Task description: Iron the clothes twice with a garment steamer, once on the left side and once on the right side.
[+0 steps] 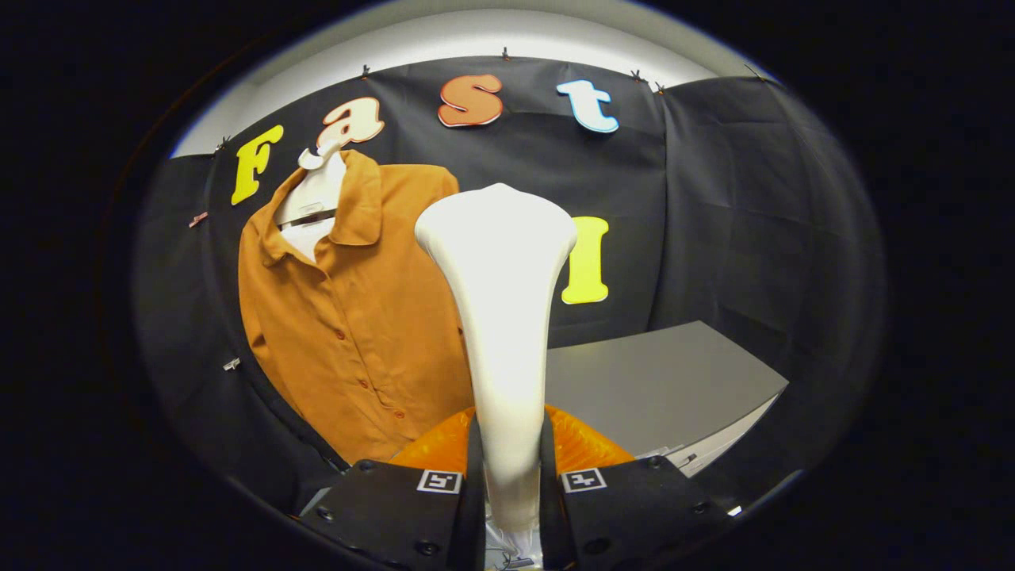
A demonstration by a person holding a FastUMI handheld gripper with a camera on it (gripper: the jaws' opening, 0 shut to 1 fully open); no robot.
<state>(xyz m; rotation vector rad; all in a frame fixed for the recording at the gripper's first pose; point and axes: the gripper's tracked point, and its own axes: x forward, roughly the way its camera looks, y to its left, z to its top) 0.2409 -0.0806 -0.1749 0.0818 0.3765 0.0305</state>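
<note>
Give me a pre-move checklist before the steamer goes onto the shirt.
1. Grip: tool shut on the white garment steamer, both fingers pressing its handle: ok.
2. Steamer head pointing up, ahead of the fingers: ok.
3. Orange shirt hanging on its hanger against the booth wall: ok.
4. Head touching the fabric: cannot tell, it overlaps the shirt's edge.
5. Steam coming out: cannot tell.
6. Grey table beside the shirt, off the path: ok.

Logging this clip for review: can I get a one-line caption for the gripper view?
Gripper shut on the white garment steamer, its head raised beside an orange shirt on a hanger, grey table beyond.
</note>
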